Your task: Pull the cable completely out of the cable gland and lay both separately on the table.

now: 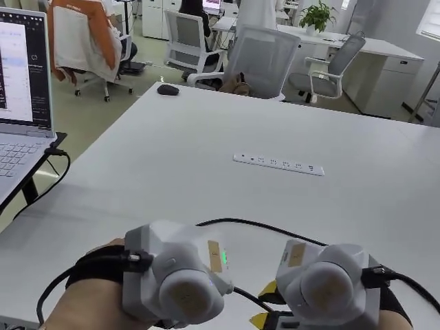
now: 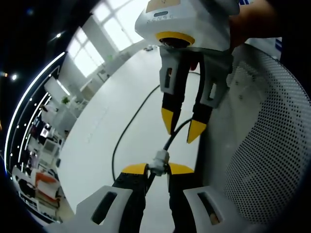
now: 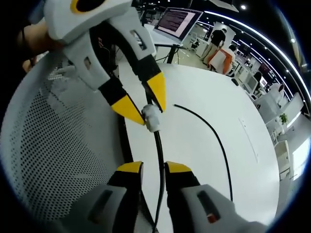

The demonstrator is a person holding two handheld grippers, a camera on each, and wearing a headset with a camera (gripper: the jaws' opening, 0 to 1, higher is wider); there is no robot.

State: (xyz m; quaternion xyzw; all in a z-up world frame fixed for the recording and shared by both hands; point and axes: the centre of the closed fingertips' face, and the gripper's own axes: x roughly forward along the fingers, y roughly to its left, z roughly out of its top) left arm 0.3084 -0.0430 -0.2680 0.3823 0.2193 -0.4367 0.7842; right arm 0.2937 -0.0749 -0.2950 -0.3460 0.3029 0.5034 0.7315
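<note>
Since the left gripper (image 2: 158,171) is clamped on the cable gland (image 3: 151,117) at the table's (image 1: 206,137) near edge, we shd close the right gripper (image 3: 153,170), jaws apart round the cable (image 3: 214,136), & pull straight.

The white worktop (image 1: 172,172) is one continuous surface. A white power strip (image 1: 278,163) lies flat near its centre. A black mouse (image 1: 167,90) sits by the far left corner. A black cable (image 1: 240,221) curves along the near edge.
</note>
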